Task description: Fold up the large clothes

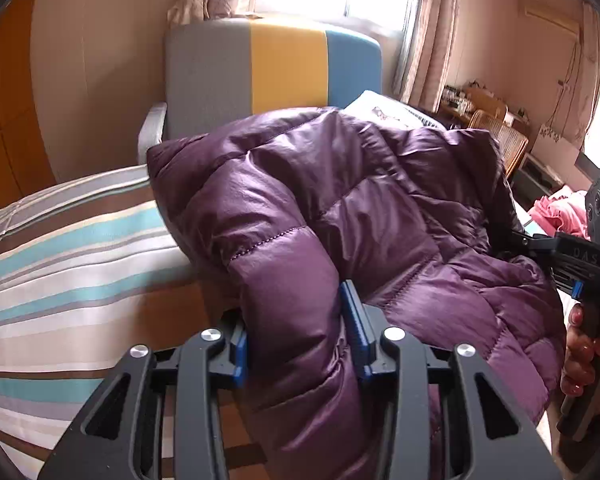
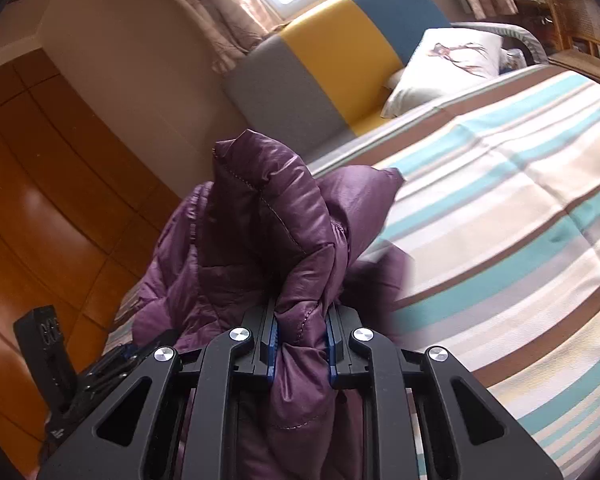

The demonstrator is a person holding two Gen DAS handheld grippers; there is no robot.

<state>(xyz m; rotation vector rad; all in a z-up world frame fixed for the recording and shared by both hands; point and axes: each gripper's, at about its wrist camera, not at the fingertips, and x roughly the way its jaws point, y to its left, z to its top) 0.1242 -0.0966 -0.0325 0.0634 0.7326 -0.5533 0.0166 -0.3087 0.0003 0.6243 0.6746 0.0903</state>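
A purple quilted puffer jacket (image 1: 340, 208) hangs lifted above the striped bed (image 1: 60, 272). My left gripper (image 1: 296, 340) is shut on a thick fold of the jacket, which bulges between its blue pads. My right gripper (image 2: 300, 344) is shut on another bunched edge of the jacket (image 2: 268, 216), which rises above its fingers. The right gripper also shows in the left wrist view (image 1: 572, 264), held by a hand at the jacket's right side. The left gripper's body shows at the lower left of the right wrist view (image 2: 60, 352).
The bed has a striped white, teal and brown cover (image 2: 500, 220). A grey, yellow and blue headboard (image 1: 276, 72) stands behind, with a white pillow (image 2: 448, 64) against it. Wooden wardrobe doors (image 2: 40, 200) are on the left. Pink cloth (image 1: 556, 212) lies far right.
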